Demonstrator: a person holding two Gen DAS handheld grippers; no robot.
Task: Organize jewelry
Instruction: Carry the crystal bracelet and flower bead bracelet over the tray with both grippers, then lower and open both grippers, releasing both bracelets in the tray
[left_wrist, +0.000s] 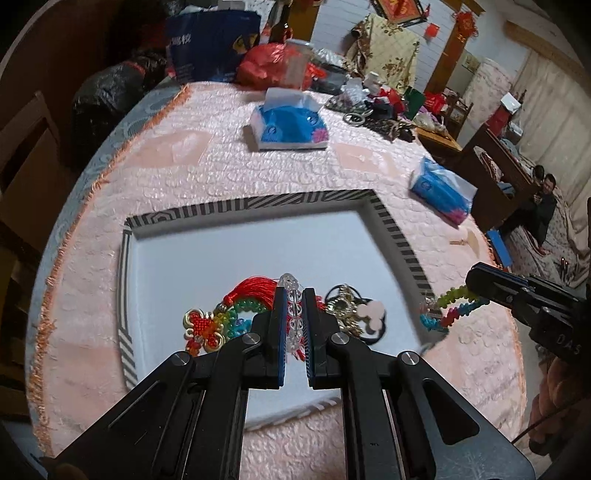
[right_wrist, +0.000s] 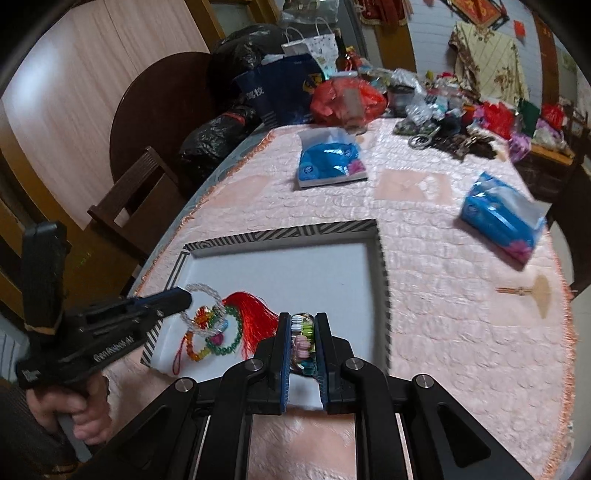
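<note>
A white tray with a black-and-white striped rim (left_wrist: 391, 221) (right_wrist: 280, 232) lies on the pink tablecloth. In its near part lie a red knot with a tassel (left_wrist: 207, 328), a rainbow bead bracelet (left_wrist: 240, 314) and a gold piece on a black hair tie (left_wrist: 351, 310). My left gripper (left_wrist: 294, 291) (right_wrist: 186, 297) is shut on a clear crystal bead bracelet (left_wrist: 293, 314) (right_wrist: 203, 290) over the tray. My right gripper (right_wrist: 303, 317) (left_wrist: 471, 280) is shut on a multicoloured bead bracelet (right_wrist: 303, 341) (left_wrist: 450, 306), just right of the tray's rim.
Two blue tissue packs (left_wrist: 291, 125) (left_wrist: 443, 188) lie beyond the tray. Bags, a red plastic bag (left_wrist: 266, 62) and loose clutter (right_wrist: 450, 136) crowd the table's far end. A wooden chair (right_wrist: 140, 192) stands left. A small wooden item (right_wrist: 532, 291) lies right. A person (left_wrist: 546, 199) sits far right.
</note>
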